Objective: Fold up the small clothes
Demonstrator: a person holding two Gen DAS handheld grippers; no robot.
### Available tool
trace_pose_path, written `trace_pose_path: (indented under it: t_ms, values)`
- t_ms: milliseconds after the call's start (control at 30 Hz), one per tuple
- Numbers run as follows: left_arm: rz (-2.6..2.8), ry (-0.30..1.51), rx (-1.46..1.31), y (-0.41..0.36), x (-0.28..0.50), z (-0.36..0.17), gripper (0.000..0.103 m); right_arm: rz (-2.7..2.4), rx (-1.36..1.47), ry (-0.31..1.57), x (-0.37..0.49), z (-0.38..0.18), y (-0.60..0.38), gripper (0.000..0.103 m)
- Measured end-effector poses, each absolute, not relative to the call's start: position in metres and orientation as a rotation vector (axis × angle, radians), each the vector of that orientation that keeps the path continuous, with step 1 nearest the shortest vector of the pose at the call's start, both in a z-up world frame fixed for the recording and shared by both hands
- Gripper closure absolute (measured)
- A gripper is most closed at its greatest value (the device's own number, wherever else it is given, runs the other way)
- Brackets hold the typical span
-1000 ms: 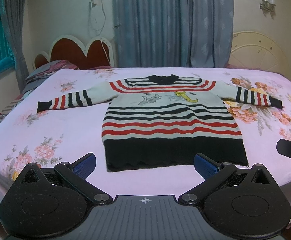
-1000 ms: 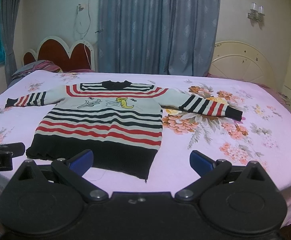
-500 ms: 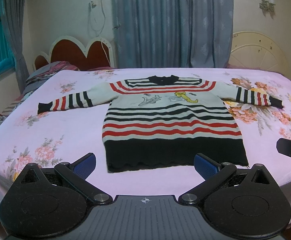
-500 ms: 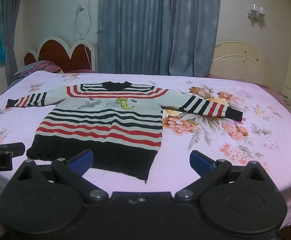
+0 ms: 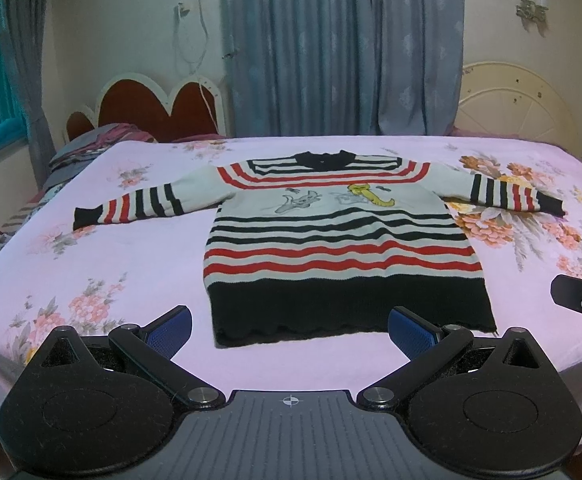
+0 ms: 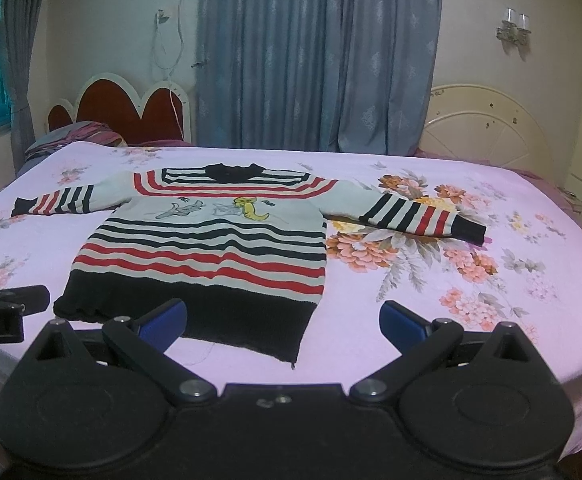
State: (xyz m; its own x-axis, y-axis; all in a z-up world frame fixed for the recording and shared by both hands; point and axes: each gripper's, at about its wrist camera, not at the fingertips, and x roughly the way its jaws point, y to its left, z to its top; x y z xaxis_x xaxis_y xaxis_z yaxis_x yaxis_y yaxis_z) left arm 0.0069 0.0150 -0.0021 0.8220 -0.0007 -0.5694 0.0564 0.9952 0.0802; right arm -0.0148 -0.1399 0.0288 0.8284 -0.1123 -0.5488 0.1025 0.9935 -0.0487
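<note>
Your sweater (image 5: 343, 248) has not moved over the last second: it lies flat on the bed (image 5: 131, 264), front up, both sleeves spread wide, hem toward you. Your two grippers have barely shifted either, so no fold has begun and the whole task is ahead of you.

The sweater is knit in black, red and pale stripes, with a black collar at the far end, a broad black band at the hem, and small cartoon figures on the chest. It looks smooth, with only slight ripples along the hem.

Your left gripper (image 5: 289, 328) hangs just short of the hem, fingers wide apart and empty. Your right gripper (image 6: 282, 322) sits over the hem's right corner, fingers likewise spread and holding nothing.
</note>
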Motion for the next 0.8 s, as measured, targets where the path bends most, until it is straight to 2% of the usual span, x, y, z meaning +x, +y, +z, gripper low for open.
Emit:
trace_pose_path:
  t_ms: [567, 800]
  values:
    - [-0.14, 0.583, -0.06, 0.023, 0.089, 0.002, 0.0, -0.227, 0.02, 0.584, 0.045, 0.025, -0.165, 0.001]
    - [-0.225, 0.615, -0.038, 0.018, 0.141, -0.006, 0.0, -0.28, 0.018, 0.586, 0.083, 0.02, -0.169, 0.001]
